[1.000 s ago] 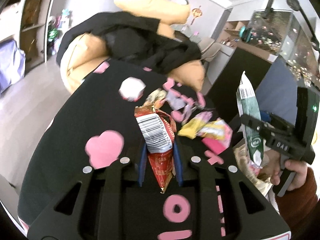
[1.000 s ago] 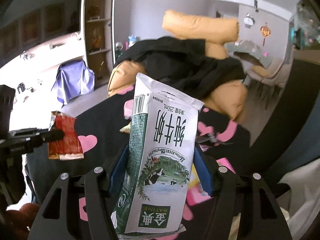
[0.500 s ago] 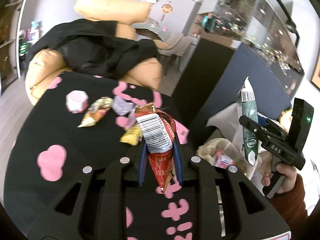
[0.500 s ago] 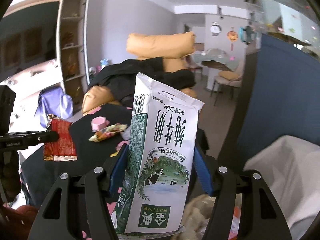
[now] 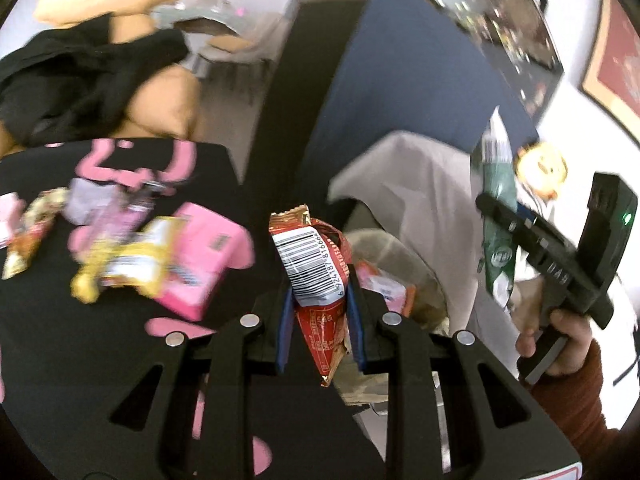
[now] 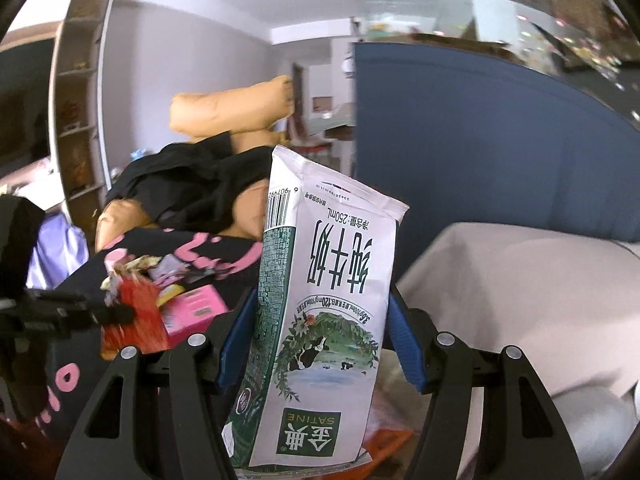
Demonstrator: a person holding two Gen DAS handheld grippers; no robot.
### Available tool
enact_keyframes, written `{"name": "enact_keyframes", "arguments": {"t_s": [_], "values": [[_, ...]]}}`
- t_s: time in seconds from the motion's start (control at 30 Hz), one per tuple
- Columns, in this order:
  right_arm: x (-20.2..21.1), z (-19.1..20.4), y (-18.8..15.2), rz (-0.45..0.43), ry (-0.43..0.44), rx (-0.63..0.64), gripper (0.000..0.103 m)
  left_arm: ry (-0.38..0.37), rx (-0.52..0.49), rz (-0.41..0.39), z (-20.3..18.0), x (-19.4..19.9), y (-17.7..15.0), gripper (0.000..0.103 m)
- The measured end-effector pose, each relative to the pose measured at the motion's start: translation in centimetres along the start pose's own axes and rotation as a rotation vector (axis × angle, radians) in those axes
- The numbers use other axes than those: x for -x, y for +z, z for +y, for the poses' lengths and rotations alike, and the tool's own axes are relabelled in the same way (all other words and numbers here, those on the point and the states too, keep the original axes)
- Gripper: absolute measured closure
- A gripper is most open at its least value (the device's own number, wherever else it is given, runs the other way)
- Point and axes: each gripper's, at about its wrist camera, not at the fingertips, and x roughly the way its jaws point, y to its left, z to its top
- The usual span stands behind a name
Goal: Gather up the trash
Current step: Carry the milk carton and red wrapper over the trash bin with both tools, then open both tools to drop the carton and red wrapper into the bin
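Observation:
My left gripper (image 5: 319, 300) is shut on a red snack wrapper (image 5: 316, 272) with a white barcode label, held above the trash bag (image 5: 400, 280) that holds several wrappers. My right gripper (image 6: 320, 336) is shut on a white and green milk carton (image 6: 320, 320), also over the bag's opening. The right gripper with the carton (image 5: 498, 216) shows at the right of the left wrist view. The left gripper with the red wrapper (image 6: 136, 320) shows at the left of the right wrist view.
A black table with pink shapes (image 5: 100, 320) carries a pink box (image 5: 200, 264), a yellow packet (image 5: 128, 268) and more wrappers (image 5: 32, 220). A white cloth (image 5: 408, 184) and a blue panel (image 5: 400, 72) stand behind the bag. An orange beanbag with black clothing (image 6: 192, 184) lies beyond.
Both grippers have swung to the right, from over the table to over the trash bag. Each still holds its item.

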Motion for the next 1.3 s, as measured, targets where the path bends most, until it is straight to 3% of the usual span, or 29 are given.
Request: {"name": "enact_keyframes", "arguments": {"t_s": [0.17,0.4,0.5,0.63,0.8,1.03,1.3], "values": [[0.2,-3.7,-1.0,-0.009,-0.045,-0.065,0.043,-0.060,-0.031,0.116,-2.7,-6.2,-0.6,0.081],[0.5,-5.5,-2.2,0.000,-0.067,-0.083,0.043,-0.130,-0.036,0.180,-5.7,-12.1,-1.1,0.079],[0.3,-6.1,-2.7,0.010,-0.064,-0.100,0.043,-0.141,-0.009,0.181,-5.9,-13.6,-0.8,0.061],[-1.2,-5.5,-3.7,0.055,-0.027,-0.109,0.043,-0.098,0.029,0.158,-4.3,-12.7,-0.6,0.054],[-5.2,-3.5,-5.7,0.133,-0.005,-0.088,0.043,-0.032,0.099,0.144,-0.6,-9.7,-1.3,0.052],[-8.1,-1.9,-7.4,0.136,-0.072,-0.069,0.043,0.006,0.114,0.096,1.7,-6.0,-2.6,0.052],[-12.4,-1.0,-10.9,0.457,-0.026,-0.011,0.043,0.012,0.123,0.089,3.1,-4.1,-4.1,0.052]]}}
